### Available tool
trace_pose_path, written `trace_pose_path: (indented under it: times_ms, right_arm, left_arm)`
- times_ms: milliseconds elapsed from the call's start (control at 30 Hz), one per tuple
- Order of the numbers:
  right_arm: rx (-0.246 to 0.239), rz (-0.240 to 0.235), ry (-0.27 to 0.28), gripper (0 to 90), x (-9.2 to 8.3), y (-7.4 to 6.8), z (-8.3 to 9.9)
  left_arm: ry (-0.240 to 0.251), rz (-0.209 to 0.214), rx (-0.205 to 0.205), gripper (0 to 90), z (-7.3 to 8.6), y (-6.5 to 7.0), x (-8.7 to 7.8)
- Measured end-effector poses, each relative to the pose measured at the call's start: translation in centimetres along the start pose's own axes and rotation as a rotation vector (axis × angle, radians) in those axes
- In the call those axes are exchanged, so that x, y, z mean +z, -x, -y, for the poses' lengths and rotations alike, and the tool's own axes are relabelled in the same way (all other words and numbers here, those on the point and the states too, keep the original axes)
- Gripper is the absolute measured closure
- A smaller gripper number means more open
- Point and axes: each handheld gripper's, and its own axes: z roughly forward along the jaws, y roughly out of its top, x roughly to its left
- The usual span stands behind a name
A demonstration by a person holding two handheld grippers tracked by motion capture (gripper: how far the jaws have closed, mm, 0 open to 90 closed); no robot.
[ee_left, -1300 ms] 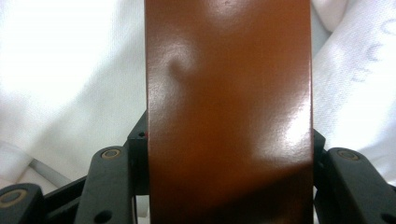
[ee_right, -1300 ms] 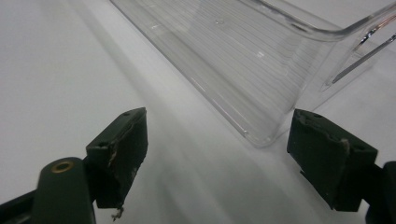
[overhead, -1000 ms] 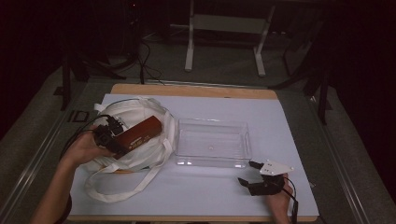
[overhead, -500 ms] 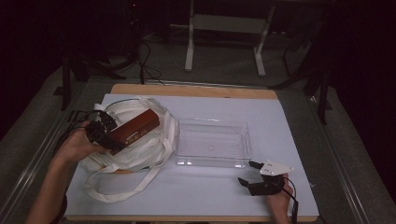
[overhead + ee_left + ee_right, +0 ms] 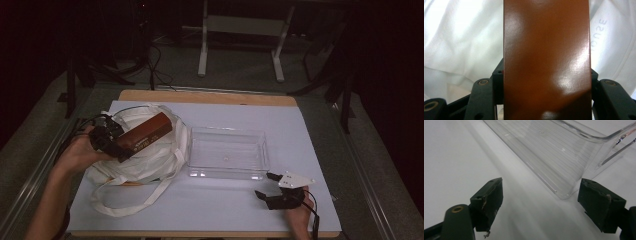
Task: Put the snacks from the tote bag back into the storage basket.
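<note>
1. Two hand-held grippers are on my screens; the left hand-held gripper [image 5: 117,142] clamps a brown box [image 5: 146,135], its jaws pressing the box's sides.
2. I see the box held tilted above the white cloth bag [image 5: 150,160] on the table [image 5: 310,135].
3. Right of the bag sits a clear plastic tray [image 5: 227,154].
4. Near the tray's corner, the right hand-held gripper [image 5: 266,186] rests with jaws spread wide, holding nothing.

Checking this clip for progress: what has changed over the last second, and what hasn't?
The left gripper, shut on the glossy brown rectangular box, has lifted it a little higher above the white cloth tote bag. The open right gripper, the clear plastic rectangular tray and the bag stayed put.
</note>
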Motion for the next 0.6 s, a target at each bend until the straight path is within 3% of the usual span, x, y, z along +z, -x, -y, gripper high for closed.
trace_pose_path:
  times_ms: [600]
  right_arm:
    - [0.001,-0.001,0.002,20.4,0.0,0.0,0.0]
  left_arm:
    - [0.032,-0.007,0.046,44.0,-1.0,0.7,-1.6]
